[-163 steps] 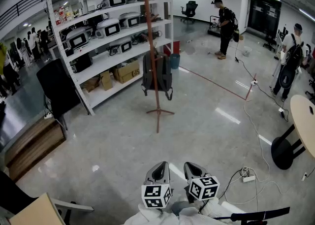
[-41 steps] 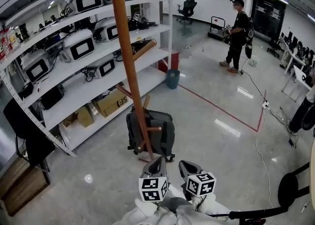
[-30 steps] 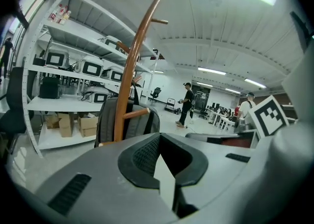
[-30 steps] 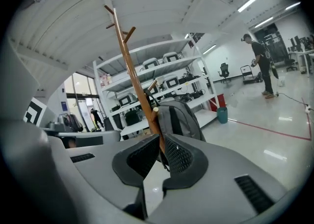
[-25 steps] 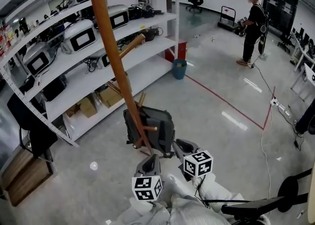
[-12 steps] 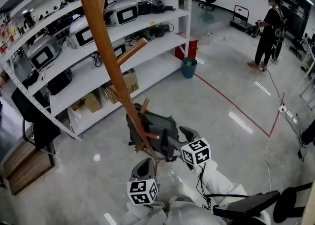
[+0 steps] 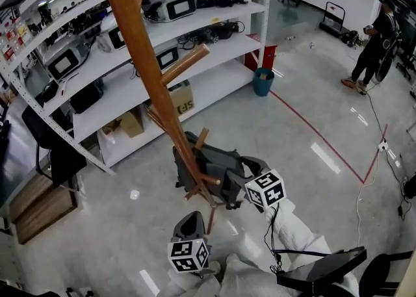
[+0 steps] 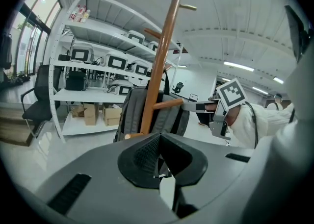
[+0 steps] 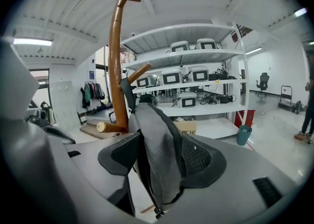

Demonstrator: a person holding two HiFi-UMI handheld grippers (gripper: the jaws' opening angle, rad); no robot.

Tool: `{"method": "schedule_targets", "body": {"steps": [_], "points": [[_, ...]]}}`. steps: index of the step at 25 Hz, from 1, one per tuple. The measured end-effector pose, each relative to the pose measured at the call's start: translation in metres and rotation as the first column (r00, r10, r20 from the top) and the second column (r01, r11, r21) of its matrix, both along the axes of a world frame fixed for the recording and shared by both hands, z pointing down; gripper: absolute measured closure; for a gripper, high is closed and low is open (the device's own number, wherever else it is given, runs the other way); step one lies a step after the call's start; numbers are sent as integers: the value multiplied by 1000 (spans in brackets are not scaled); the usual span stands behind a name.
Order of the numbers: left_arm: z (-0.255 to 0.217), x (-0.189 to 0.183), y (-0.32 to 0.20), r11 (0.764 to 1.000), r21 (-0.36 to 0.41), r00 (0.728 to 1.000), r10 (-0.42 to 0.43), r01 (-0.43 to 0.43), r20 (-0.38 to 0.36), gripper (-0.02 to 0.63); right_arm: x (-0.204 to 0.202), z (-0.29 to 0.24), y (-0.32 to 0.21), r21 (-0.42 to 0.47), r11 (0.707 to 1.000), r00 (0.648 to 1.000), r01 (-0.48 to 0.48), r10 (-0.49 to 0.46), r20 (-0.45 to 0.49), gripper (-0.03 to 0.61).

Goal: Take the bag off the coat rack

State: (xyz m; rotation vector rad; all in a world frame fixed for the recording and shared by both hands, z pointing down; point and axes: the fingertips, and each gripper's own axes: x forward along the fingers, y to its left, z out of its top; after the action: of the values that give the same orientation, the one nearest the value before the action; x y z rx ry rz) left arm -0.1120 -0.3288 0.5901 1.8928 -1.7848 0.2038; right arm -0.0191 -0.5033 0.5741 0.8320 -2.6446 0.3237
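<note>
Between the jaws of my right tongs (image 9: 159, 152) stands a padded grey strap (image 9: 156, 127) of the bag (image 7: 220, 171). The jaws are opening around it, so the pads flank the strap without pinching it. The bag itself hangs just ahead of these tongs, low on the coat rack (image 7: 144, 62), against the pole among its short wooden pegs (image 7: 209, 178) (which peg carries it I cannot make out).

It is a soft fabric backpack, and I judge it will sag and swing once lifted. How much is packed inside I can't say, though it hangs fairly flat. Cloth like this is neither slippery nor fragile, but a foam strap squashes, so it wants a firm bite. The best hold, I think, is high on the strap or on the top loop near the pole, so the lift goes up and off the peg instead of dragging the rack over.

My left tongs (image 7: 189, 225) sit nearer to me, below and left of the right ones, jaws together on nothing. Beyond the rack stand white shelves (image 7: 214, 71) of equipment.
</note>
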Motion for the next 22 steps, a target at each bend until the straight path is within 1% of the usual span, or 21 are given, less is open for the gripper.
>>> {"method": "schedule_targets", "body": {"steps": [2,3,5,6,7,8,10,12,14,15,16,18,22], "points": [[2,-4,1,1000,-6,1000,-6,6,1,612,-2,-1,-2,12,1000,1000,14,-14,2,310],[2,-5,2,1000,-8,1000,-7,7,2,612,-3,-3,-3,37,999,999,37,-37,-16,310],[1,-6,6,1000,-7,1000,-8,8,5,613,-3,-9,-3,117,985,988,127,-115,-102,310],[0,-8,8,1000,-4,1000,-11,11,8,614,-4,-11,-3,147,972,975,183,-159,-156,310],[0,-11,10,1000,-2,1000,-18,18,10,612,-5,-11,-3,159,959,959,233,-200,-199,310],[1,-16,12,1000,-1,1000,-29,29,10,612,-7,-10,-4,153,950,946,273,-236,-222,309],[2,-24,15,999,-6,999,-53,53,3,613,-13,-8,-5,112,941,932,320,-291,-215,310],[4,-29,18,998,-13,998,-69,69,-6,613,-16,-6,-4,85,942,934,324,-305,-187,310],[7,-31,19,997,-16,997,-74,74,-11,612,-17,-3,-2,83,947,942,309,-293,-163,315],[9,-31,20,997,-18,997,-74,74,-14,614,-19,-1,-1,85,950,946,300,-285,-156,341],[10,-31,20,997,-20,997,-74,74,-17,613,-20,2,0,86,953,949,291,-276,-153,391],[12,-29,20,997,-24,997,-70,69,-24,613,-24,6,2,81,960,955,269,-255,-152,456],[12,-23,18,999,-20,999,-48,47,-25,612,-29,9,3,67,974,966,218,-205,-155,479]]}}
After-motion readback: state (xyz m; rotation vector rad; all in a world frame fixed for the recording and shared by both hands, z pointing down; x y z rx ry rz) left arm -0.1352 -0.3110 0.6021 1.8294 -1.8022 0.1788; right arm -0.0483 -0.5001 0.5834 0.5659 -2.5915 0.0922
